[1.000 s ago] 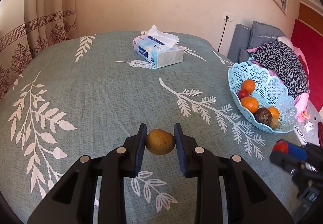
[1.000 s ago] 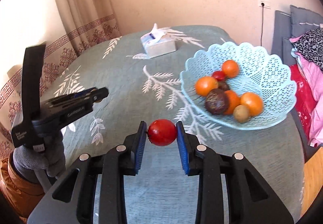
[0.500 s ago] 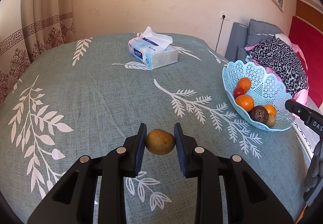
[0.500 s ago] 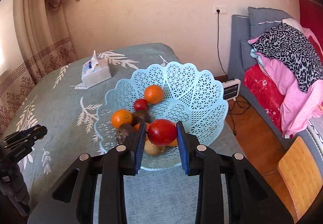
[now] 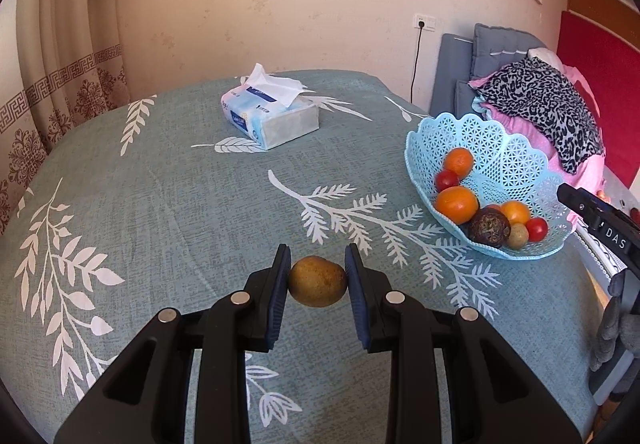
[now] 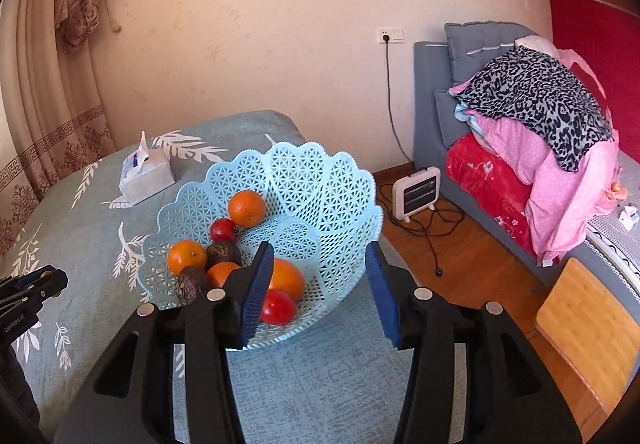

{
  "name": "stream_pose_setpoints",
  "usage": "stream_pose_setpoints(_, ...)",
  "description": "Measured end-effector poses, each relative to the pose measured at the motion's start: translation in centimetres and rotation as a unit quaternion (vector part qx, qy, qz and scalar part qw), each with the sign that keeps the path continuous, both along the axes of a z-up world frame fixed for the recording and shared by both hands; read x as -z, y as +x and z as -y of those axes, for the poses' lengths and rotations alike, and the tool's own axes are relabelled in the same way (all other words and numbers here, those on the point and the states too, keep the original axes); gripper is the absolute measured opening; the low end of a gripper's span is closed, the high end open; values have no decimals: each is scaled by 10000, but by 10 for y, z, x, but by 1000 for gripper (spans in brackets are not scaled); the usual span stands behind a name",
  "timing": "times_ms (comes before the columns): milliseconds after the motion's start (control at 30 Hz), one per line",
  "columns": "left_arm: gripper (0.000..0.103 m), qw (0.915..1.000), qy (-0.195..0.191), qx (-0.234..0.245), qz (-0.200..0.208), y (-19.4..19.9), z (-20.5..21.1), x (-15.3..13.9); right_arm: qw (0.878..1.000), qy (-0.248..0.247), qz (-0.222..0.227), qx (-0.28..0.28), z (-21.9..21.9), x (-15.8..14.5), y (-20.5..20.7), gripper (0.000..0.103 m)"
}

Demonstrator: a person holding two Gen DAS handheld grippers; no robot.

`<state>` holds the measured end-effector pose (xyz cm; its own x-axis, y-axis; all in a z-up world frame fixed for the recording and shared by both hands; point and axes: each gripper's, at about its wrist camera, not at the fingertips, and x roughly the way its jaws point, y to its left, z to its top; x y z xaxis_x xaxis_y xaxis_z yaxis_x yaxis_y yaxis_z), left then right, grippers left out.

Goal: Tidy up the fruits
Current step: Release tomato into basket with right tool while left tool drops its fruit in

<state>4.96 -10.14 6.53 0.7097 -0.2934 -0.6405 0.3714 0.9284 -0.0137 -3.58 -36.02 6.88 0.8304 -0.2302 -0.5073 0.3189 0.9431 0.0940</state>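
Over basket [image 6: 320,184], right gripper [image 6: 320,284] just opened, tomato [image 6: 279,307] released

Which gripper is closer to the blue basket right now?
The right gripper: its open jaws hang right over the blue basket. The left gripper is off to the side over the tablecloth, holding a brown fruit.

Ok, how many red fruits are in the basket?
2. One red fruit lies near the basket's front rim; the other red fruit sits farther back beside an orange. More could be hidden underneath.
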Motion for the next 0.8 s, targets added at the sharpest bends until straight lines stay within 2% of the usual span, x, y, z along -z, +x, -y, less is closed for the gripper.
stream_pose_setpoints(67, 28, 9999, 4, 127, 8, 0, 11, -3, 9998, -11, 163, 153, 3, -1, -7, 57)
stream_pose_setpoints(167, 28, 9995, -23, 319, -12, 3, 29, -7, 9989, 0, 303, 365, 9, 0, -14, 57)
stream_pose_setpoints(333, 28, 9978, 22, 664, 55, 7, 70, -10, 9957, 288, 527, 710, 24, 2, -25, 57)
stream_pose_setpoints(600, 28, 9941, 14, 1086, 80, 16, 125, -12, 9940, 318, 696, 780, 25, 3, -33, 59)
stream_pose_setpoints(800, 28, 9918, -23, 1276, -58, 27, 153, -6, 9926, 519, 720, 824, 33, 6, -34, 60)
